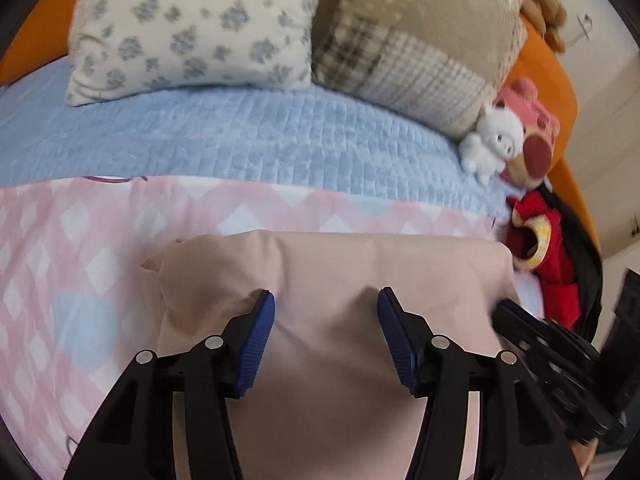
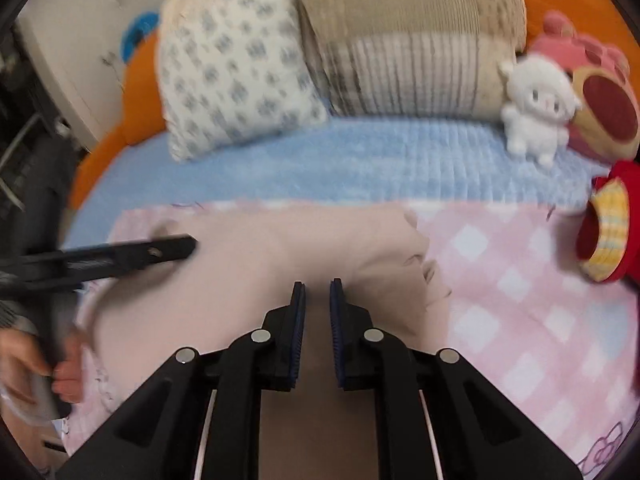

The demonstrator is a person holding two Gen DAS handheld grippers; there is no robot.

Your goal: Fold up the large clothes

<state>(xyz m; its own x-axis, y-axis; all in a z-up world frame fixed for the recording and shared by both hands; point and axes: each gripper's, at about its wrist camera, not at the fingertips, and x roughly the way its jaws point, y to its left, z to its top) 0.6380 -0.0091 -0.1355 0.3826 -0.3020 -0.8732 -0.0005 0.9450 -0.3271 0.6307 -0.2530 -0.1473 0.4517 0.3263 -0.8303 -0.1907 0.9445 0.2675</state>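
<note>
Presently, one beige garment (image 1: 328, 280) is lying folded on my pink checked blanket (image 1: 80, 264) on the bed. My left fingers (image 1: 326, 312) are standing spread, pressing down on it. My right fingers (image 2: 318, 300) are nearly pressed together, pinching a fold of its cloth. Pillows (image 1: 192, 28) and a white plush toy (image 2: 532, 108) are sitting behind.

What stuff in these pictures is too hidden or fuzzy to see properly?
- Beige garment: its near part is cut off by the bottom edge and covered by the left gripper, left wrist view.
- Left gripper: smeared by motion blur, right wrist view.
- Red plush toy: cut off by the right edge.
- Right gripper: whether it pinches cloth is unclear.
</note>
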